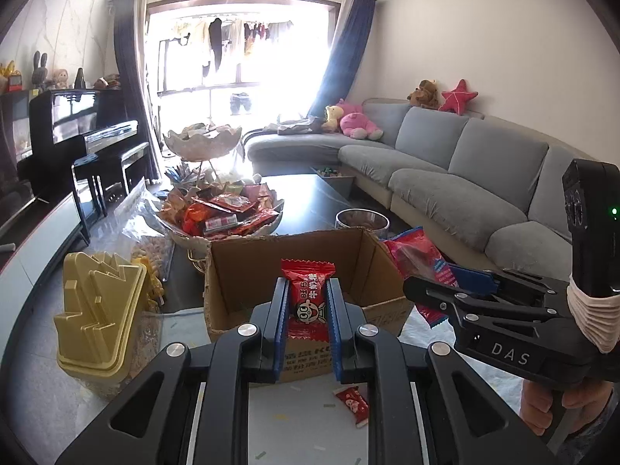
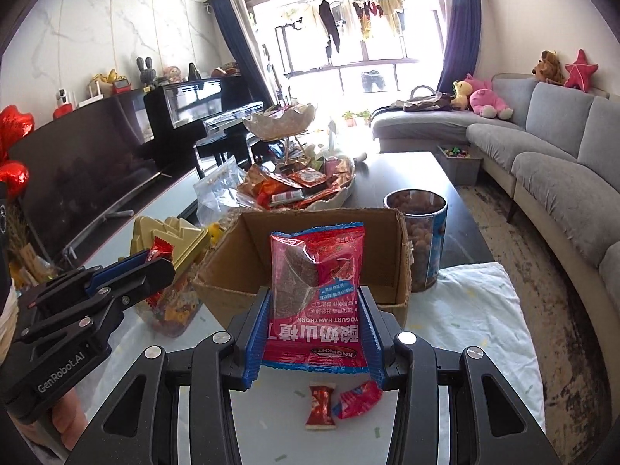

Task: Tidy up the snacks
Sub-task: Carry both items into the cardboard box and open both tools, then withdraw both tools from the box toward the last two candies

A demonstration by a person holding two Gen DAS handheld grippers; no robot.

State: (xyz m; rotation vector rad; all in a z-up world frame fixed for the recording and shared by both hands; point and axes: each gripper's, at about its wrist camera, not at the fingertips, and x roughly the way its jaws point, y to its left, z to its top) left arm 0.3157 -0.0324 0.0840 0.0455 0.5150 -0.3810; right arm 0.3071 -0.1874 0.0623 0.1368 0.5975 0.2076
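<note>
Left gripper (image 1: 308,302): jaws nearly closed, clamping a small red milk-candy wrapper (image 1: 308,283), held above the open brown cardboard box (image 1: 228,271). Right gripper (image 2: 314,333): jaws part-open, gripping a pink-red yogurt hawthorn snack bag (image 2: 317,271) by its sides, upright before the same box. Two small red packets (image 2: 341,403) lie on the white cloth (image 2: 484,310) below.

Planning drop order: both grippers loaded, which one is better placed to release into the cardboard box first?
Slight edge: left. The left gripper holds a small red candy, framed over the cardboard box opening. The right gripper pinches a wide yogurt hawthorn bag by its sides; likely clumsier.
</note>
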